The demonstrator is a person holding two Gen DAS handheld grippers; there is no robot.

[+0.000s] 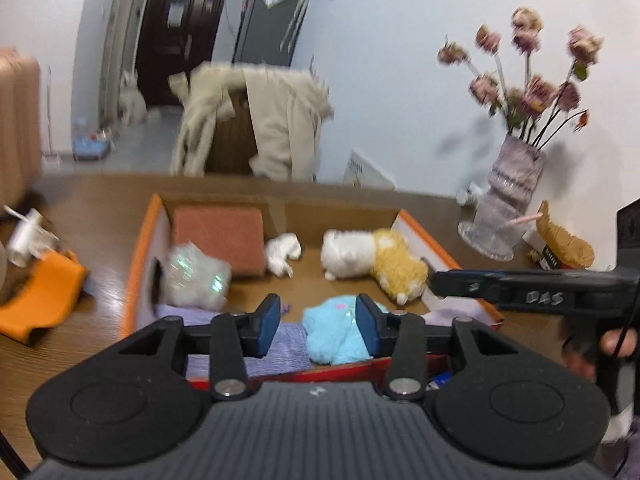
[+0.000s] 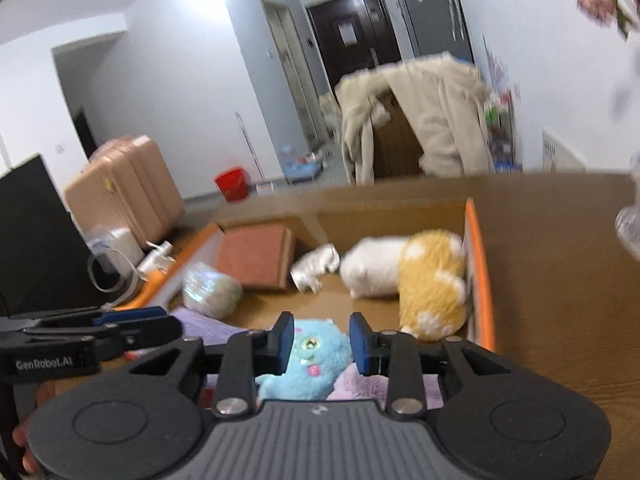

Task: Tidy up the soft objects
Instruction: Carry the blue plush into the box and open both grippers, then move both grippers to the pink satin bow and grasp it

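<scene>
An open cardboard box (image 1: 138, 256) with orange edges holds soft things: a pink folded cloth (image 1: 220, 240), a shiny white bundle (image 1: 196, 276), a small white plush (image 1: 283, 254), a white and yellow plush (image 1: 376, 260), a purple cloth (image 1: 280, 344) and a blue plush (image 1: 332, 332). My left gripper (image 1: 317, 326) is open above the box's near end, with nothing between its pads. My right gripper (image 2: 319, 342) is open over the blue plush (image 2: 316, 364); it also shows from the side in the left wrist view (image 1: 436, 284).
The box stands on a wooden table (image 2: 560, 280). An orange cloth (image 1: 40, 300) and white items lie to its left. A glass vase of dried flowers (image 1: 508, 196) stands at the right. A chair draped with a beige coat (image 1: 276, 120) is behind the table.
</scene>
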